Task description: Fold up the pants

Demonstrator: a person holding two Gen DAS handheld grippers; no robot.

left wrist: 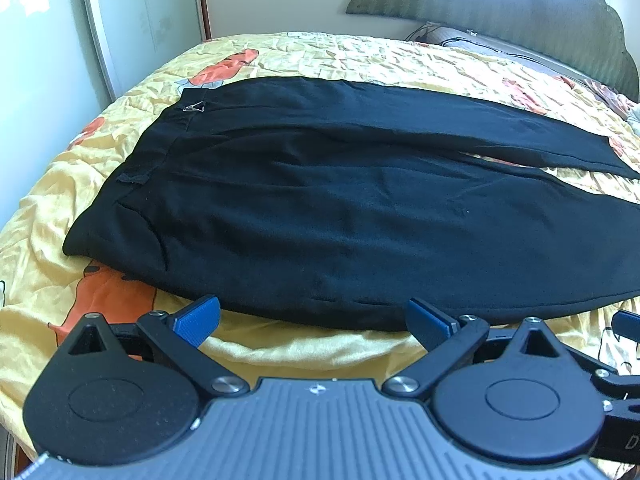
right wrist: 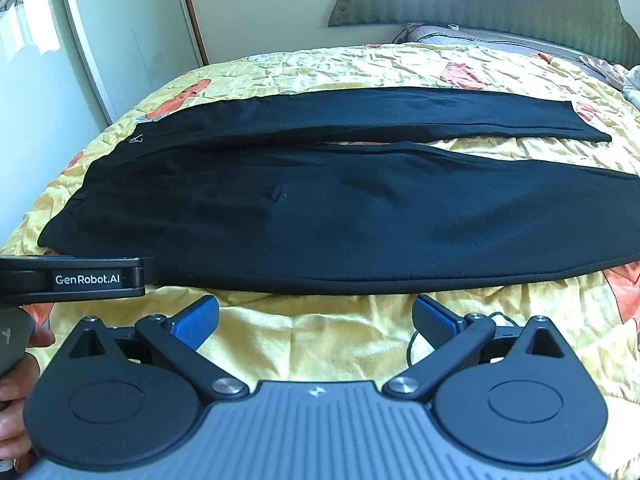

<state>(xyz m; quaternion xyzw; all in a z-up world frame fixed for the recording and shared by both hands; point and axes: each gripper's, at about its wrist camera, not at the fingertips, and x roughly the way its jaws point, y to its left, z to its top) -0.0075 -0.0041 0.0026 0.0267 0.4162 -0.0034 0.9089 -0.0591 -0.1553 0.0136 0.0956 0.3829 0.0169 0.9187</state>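
pants: black pants (left wrist: 320, 208) lie flat on the bed, waistband to my left, legs running off to the right; I see them in both views
waistband: left end, small metal clasp (left wrist: 194, 107) showing near its far corner
legs: two, split by a narrow gap at the right where the cover shows through; far leg (right wrist: 440, 116) thinner in view, near leg (right wrist: 400, 224) broad, hem ends at the right
near edge: long lower edge of the pants sits just ahead of both my tongs, not touched by either
left gripper: left gripper (left wrist: 313, 318) has its jaws wide apart, nothing between them, blue pads (left wrist: 198, 320) just short of the pants edge, over the cover below the hip area
right gripper: right gripper (right wrist: 316, 318) likewise spread wide, empty, pads over bare yellow cover, pants edge near but apart
left gripper in right view: its black side with GenRobot.AI lettering (right wrist: 87, 279) pokes in from the left, by the waist corner; I can't tell if it touches cloth there
hand: person's hand (right wrist: 16, 380) at the lower left of right view, on a grey handle
bed: yellow cover (right wrist: 320, 344) with orange patches, crumpled
headboard: grey-green headboard (left wrist: 500, 4) far right
pillow: pillow (left wrist: 460, 38) below headboard
wall side: white wardrobe door (right wrist: 132, 32) on the left
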